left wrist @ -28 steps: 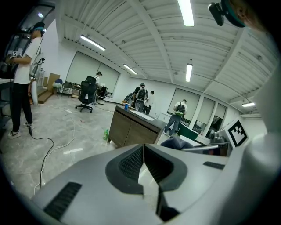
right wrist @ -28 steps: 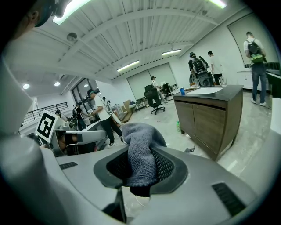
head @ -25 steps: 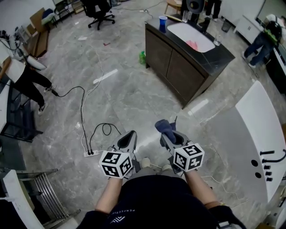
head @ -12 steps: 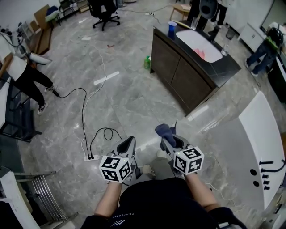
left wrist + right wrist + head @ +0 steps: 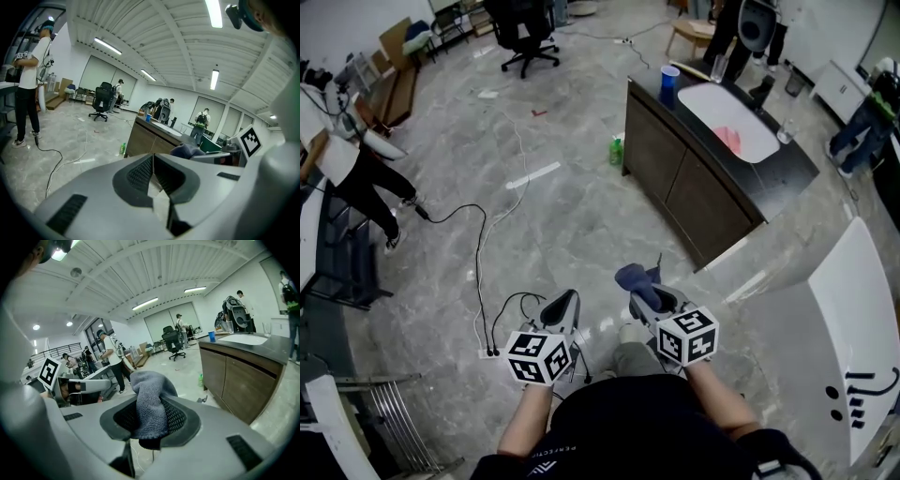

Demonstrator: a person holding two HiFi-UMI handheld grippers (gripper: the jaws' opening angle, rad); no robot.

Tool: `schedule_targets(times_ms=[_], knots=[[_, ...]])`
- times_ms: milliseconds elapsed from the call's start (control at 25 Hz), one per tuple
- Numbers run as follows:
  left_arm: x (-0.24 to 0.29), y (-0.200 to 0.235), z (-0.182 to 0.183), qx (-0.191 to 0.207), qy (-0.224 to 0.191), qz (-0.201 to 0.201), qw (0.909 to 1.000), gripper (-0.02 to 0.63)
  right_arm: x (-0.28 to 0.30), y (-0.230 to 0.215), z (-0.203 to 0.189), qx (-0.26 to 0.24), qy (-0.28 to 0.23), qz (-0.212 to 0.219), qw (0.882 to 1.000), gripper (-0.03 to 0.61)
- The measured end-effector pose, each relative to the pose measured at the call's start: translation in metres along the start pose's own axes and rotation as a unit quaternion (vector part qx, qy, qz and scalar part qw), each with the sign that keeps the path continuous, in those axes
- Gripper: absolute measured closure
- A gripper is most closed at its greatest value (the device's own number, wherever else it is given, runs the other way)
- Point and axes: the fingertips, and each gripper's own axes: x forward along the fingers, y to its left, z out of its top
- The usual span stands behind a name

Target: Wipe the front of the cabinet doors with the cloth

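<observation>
While the grey marble floor [image 5: 562,225] takes up most of the head view, a dark cabinet [image 5: 694,178] stands on it at upper right. Its two doors [image 5: 675,173] are shut and face the person. The cabinet carries a black counter [image 5: 792,173] with a white basin [image 5: 727,122] sunk into it. An office chair [image 5: 523,28] stands at the far end of the floor, and a person [image 5: 347,159] stands at the left edge. A black cable [image 5: 478,253] trails across the floor towards the grippers.

Both grippers are held low at the person's front, side by side and well apart from the cabinet. The left gripper [image 5: 564,302] has its jaws pressed together with nothing between them. The right gripper [image 5: 643,292] is clamped on a blue-grey cloth [image 5: 635,277]. The cloth bunches up above the jaws and touches no door.

A blue cup [image 5: 669,75] sits on the counter's far corner. A green bottle [image 5: 617,150] stands on the floor just beside the cabinet's far end.
</observation>
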Motion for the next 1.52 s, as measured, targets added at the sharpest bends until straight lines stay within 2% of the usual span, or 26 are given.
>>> schedule_targets(times_ms=[280, 480, 840, 1040, 1200, 1520], knots=[[0.053, 0.009, 0.037, -0.007, -0.011, 0.012, 0.9998, 0.598, 0.035, -0.042, 0.043, -0.023, 0.002, 0.021, 1.0, 0.462], [0.08, 0.02, 0.052, -0.008, -0.012, 0.026, 0.9996, 0.598, 0.059, -0.06, 0.057, -0.022, 0.007, 0.039, 0.999, 0.462], [0.113, 0.031, 0.07, 0.007, -0.008, 0.021, 0.9997, 0.598, 0.093, -0.082, 0.077, -0.019, 0.008, 0.046, 0.999, 0.462], [0.134, 0.057, 0.09, 0.007, -0.008, 0.003, 0.9999, 0.598, 0.122, -0.083, 0.094, -0.021, 0.009, 0.031, 0.999, 0.462], [0.154, 0.081, 0.114, 0.022, 0.002, -0.018, 0.9996, 0.598, 0.153, -0.086, 0.118, -0.012, -0.001, 0.014, 1.0, 0.462], [0.174, 0.154, 0.151, 0.016, 0.015, -0.032, 0.9992, 0.598, 0.217, -0.079, 0.149, 0.01, -0.005, -0.008, 1.0, 0.462]])
